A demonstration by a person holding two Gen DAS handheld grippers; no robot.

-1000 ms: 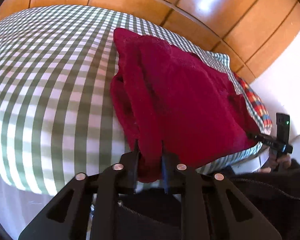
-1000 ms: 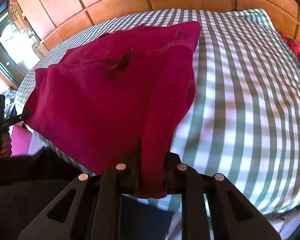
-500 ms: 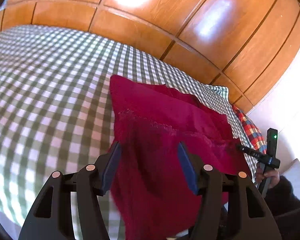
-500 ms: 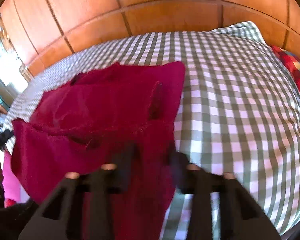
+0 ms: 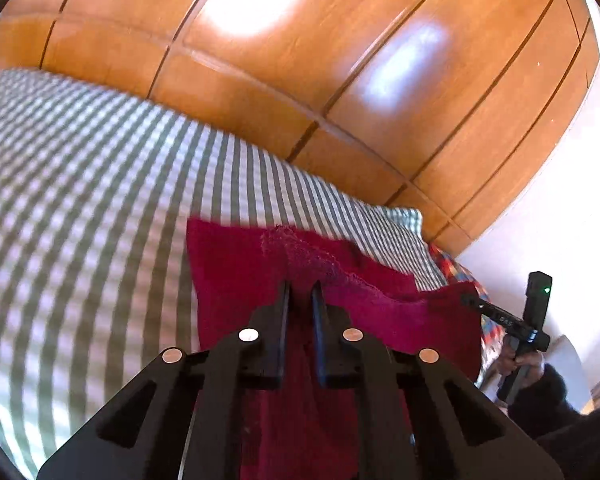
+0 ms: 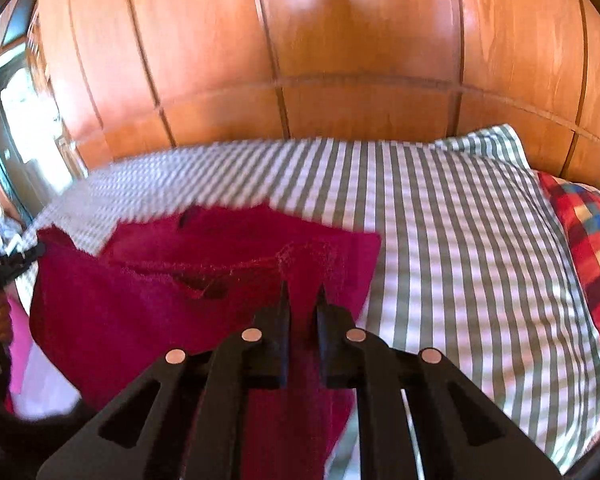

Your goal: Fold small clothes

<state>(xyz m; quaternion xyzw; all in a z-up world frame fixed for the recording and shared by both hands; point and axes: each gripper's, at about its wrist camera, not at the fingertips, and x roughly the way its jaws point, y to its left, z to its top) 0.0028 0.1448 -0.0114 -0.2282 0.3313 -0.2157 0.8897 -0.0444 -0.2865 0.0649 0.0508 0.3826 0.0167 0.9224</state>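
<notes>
each wrist view looks forward along its own fingers, angled down at close range over the bed (image 5: 100,200) toward the wood panel wall (image 6: 340,60). both share the red cloth (image 6: 140,300) at lower centre.

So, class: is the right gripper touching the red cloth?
Touching. The right wrist view shows the right gripper shut on a fold of the red cloth.

Bright daylight, white glare patches on glossy wood panels (image 5: 256,4), motion-blurred checked bedspread (image 6: 228,172), fisheye-curved edges, dark corners
</notes>
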